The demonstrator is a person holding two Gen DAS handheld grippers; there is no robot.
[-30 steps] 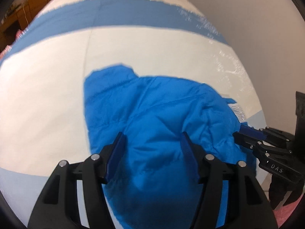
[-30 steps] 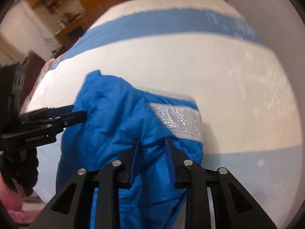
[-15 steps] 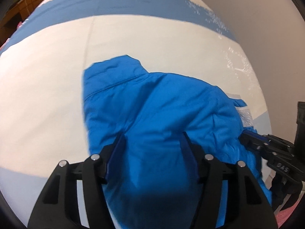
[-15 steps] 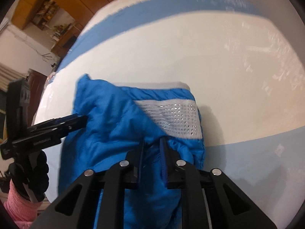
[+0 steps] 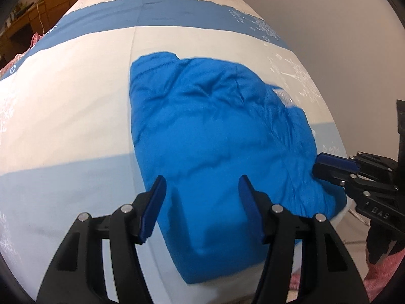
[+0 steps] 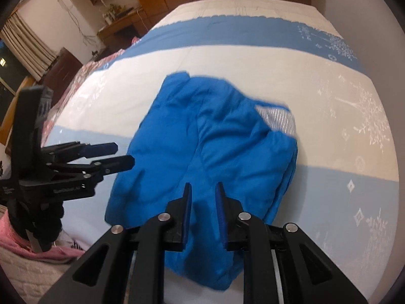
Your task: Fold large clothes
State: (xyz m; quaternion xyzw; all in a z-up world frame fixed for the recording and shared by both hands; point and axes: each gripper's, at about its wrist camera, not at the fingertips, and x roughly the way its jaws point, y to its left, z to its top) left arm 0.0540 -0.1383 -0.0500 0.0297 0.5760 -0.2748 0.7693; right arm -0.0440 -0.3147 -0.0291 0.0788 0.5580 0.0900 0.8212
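Folding: blue padded jacket (image 5: 217, 136) sits bundled mid-bed, on the striped bedspread (image 5: 76, 88), its near edge toward 6 o'clock at the mattress edge.
L gripper (image 5: 200, 205): spread wide, hovering over the near hem w/ nothing between the pads.
R gripper (image 6: 202, 210): pads apart w/ a narrow gap, no cloth in it; in the left view it's at 3 o'clock, just beside the jacket's right edge.
Do it well: I'd say press the puffy layers flat before the next fold, then pinch both near corners evenly so the fill doesn't spring back.
Watch: grey reflective strip (image 6: 277, 119) at 1 o'clock peeks out, so that side looks uneven.
Vs 0.5 s ago: R gripper was clamped on fabric, now let go; both claws pulled back, jacket flatter.
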